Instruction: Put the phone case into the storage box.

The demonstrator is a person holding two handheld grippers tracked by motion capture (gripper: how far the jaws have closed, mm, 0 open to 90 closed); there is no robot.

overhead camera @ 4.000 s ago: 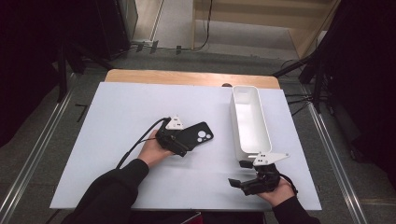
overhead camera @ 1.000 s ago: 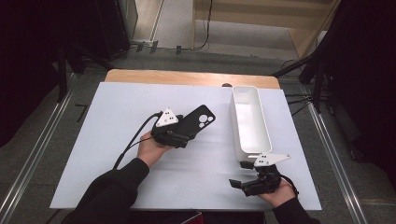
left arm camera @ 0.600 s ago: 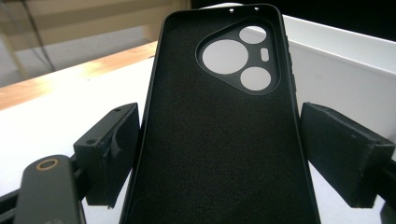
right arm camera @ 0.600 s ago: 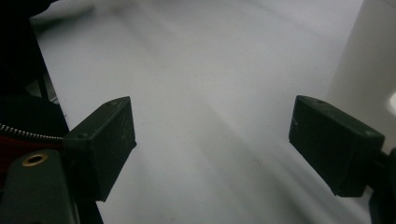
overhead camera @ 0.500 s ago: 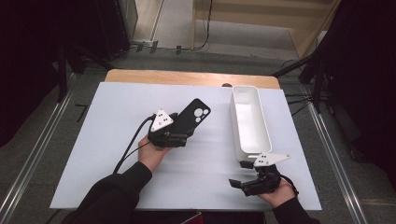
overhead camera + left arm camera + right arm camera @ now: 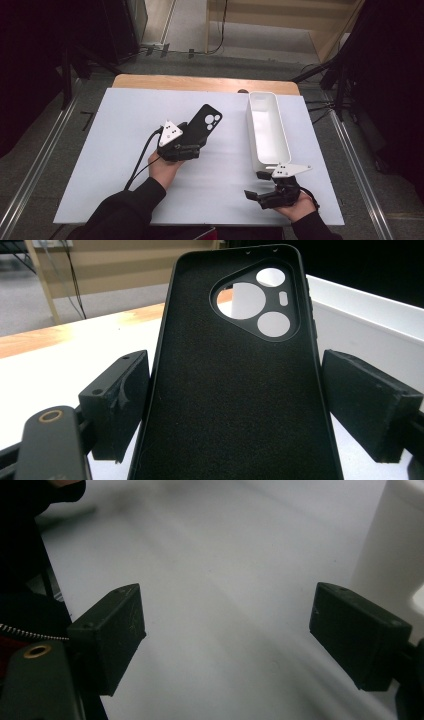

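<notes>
Black soft phone case with a camera cut-out [image 6: 200, 127], pinched in the left gripper [image 6: 186, 145] above the white tabletop [image 6: 125, 130]: keep the grip firm, carry it level over the long white plastic bin [image 6: 267, 130]. Right gripper [image 6: 260, 192], jaws apart and empty, rests near the table's front edge. Since four seconds ago the case has been lifted and tilted toward the bin.

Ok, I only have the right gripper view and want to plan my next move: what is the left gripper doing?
Observer: The left gripper has its jaws closed on a black phone case, near the middle of the table.
Operator: Which face of the case is up?
Observer: The soft-lined inside faces the left gripper's camera, with the camera cutouts at the far end.
Operator: And the white wall at my right edge?
Observer: That is a long white bin; the high view shows that it is empty.
</notes>
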